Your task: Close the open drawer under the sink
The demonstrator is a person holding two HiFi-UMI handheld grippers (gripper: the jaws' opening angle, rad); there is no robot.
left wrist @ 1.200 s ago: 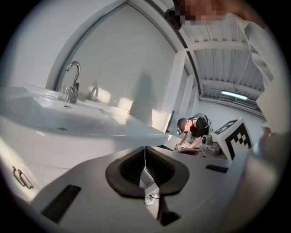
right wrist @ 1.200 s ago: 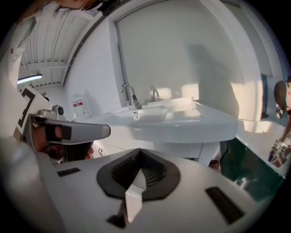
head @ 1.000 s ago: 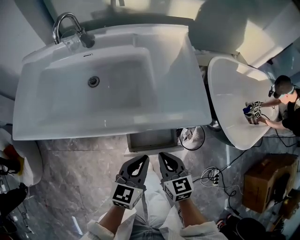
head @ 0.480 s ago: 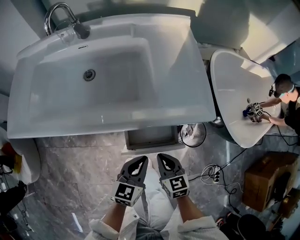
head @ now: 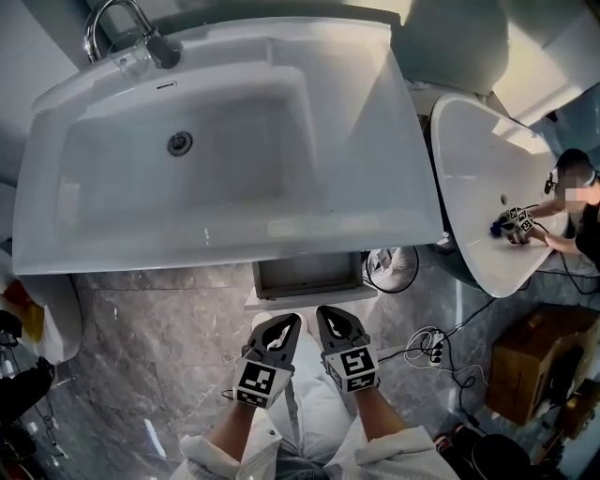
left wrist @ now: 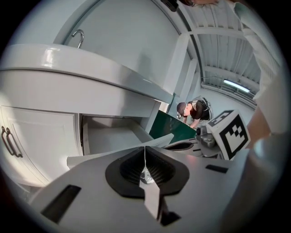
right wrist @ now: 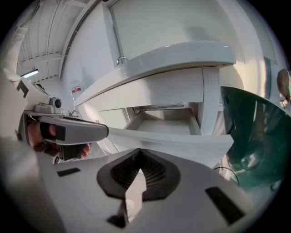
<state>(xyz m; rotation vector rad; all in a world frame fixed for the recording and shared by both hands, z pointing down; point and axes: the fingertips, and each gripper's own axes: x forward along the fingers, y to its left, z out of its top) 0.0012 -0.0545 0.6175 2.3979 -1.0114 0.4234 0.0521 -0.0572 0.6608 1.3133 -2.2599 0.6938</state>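
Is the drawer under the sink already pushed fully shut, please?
No, the drawer juts out past the front rim of the sink, its inside showing.

The place is a bathroom. A wide white sink [head: 366,178] with a chrome tap [head: 114,22] sits over a white vanity cabinet [left wrist: 41,136] with an open drawer [head: 307,274]. A white bathtub [head: 473,197] stands beside it on a grey marble floor [head: 159,328], where cables [head: 427,345] and a cardboard box [head: 536,361] lie.
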